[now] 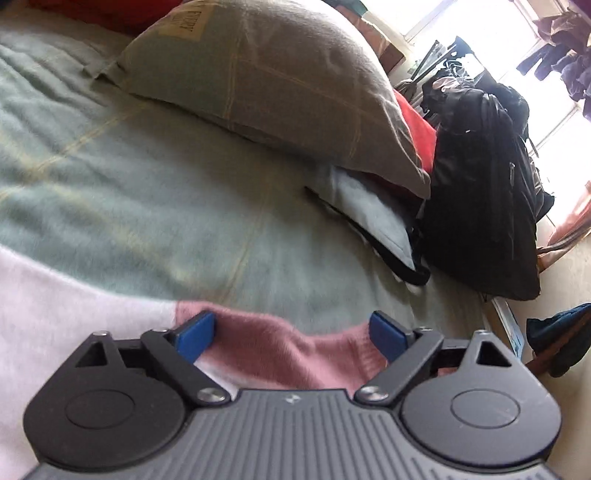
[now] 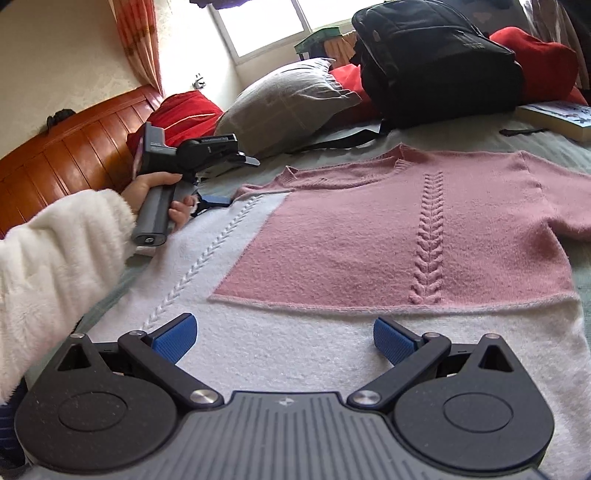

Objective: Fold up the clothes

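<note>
Right wrist view shows my right gripper (image 2: 284, 338) spread empty over the flattened sweater (image 2: 369, 236), while my left gripper (image 1: 291, 338) gapes, holding nothing, by its shoulder to fold.

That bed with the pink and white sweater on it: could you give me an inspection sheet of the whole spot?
Surface: green bedspread, wrinkled.
Job's things: pink and white sweater lying flat, one side folded over.
Clutter: grey pillow, black backpack, book, red bedding.
Grippers: left hand-held gripper open over the sweater's edge; right hand-held gripper open above the white hem.
Cables: nothing seen.
Surroundings: wooden headboard, window, curtain.
</note>
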Demonstrator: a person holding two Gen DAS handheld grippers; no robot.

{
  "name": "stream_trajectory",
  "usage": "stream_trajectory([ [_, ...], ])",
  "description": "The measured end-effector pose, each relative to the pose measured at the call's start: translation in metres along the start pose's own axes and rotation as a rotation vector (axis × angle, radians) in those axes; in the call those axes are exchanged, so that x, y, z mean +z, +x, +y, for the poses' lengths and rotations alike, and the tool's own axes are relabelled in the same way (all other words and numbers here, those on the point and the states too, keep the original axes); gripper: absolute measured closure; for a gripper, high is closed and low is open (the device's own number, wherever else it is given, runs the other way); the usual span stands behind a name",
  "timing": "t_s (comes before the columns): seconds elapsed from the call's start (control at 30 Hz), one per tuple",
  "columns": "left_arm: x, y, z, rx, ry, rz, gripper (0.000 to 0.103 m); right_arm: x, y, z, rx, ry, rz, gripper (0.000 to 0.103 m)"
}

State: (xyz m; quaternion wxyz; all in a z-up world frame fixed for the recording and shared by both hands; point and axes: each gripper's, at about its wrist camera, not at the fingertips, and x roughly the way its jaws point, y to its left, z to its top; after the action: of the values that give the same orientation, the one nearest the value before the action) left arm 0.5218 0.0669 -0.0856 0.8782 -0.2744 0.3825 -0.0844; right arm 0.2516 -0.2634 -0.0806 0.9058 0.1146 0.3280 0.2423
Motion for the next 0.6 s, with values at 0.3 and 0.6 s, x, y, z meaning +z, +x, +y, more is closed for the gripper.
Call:
stream_trajectory([
  [0.3, -0.012, -0.026, -0.037, -0.072, 0.082, 0.040, 0.009, 0.000, -0.006, 0.004, 0.006, -0.008, -0.025, 0.000],
  [0.6, -0.013, 0.028, -0.033, -0.010, 0.061, 0.047, 0.007, 0.001, -0.003, -0.003, -0.005, 0.003, -0.012, 0.000],
])
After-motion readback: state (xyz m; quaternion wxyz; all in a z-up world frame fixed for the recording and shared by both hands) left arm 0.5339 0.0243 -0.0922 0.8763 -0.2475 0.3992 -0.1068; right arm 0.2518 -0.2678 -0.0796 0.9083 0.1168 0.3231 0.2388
